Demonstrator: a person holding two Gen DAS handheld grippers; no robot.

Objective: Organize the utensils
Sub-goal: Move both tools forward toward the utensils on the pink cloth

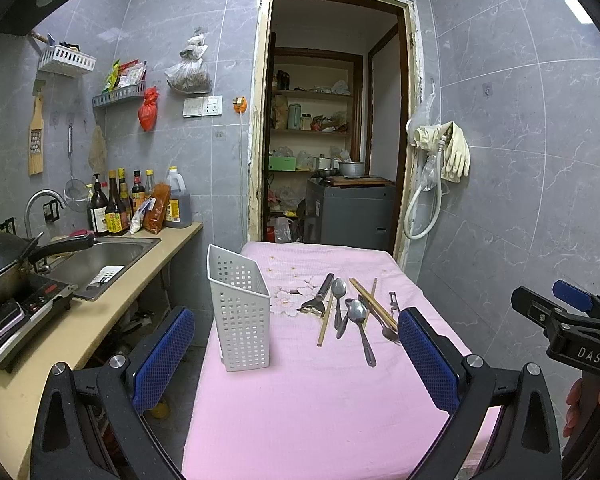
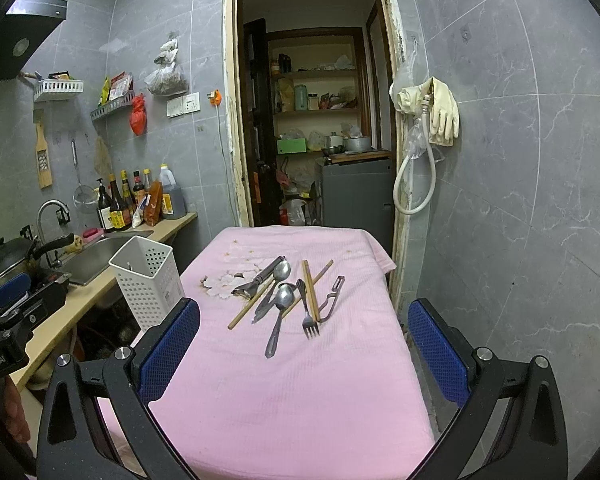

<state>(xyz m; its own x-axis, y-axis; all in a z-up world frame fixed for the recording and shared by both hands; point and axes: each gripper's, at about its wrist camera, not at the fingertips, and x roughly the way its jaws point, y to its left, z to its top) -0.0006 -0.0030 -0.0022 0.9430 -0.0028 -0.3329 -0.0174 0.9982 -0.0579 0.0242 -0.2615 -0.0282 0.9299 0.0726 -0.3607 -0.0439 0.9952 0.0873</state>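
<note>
A white perforated utensil holder [image 1: 242,312] [image 2: 148,280] stands upright at the left edge of a pink-clothed table [image 1: 312,400] [image 2: 292,392]. A heap of utensils lies right of it: spoons [image 1: 358,312] [image 2: 283,296], a fork [image 2: 309,312], wooden chopsticks [image 1: 370,300] [image 2: 310,288], a peeler [image 2: 332,296] and a dark-handled tool [image 1: 320,294] [image 2: 260,278]. My left gripper [image 1: 296,356] is open and empty, above the near table, short of the holder and the heap. My right gripper [image 2: 304,360] is open and empty, short of the heap.
A counter [image 1: 100,312] on the left carries a sink [image 1: 100,260], a wok [image 1: 0,264], a stove and sauce bottles [image 1: 116,208]. An open doorway [image 1: 332,120] lies behind the table. A tiled wall with hanging gloves [image 1: 452,152] and a hose is on the right.
</note>
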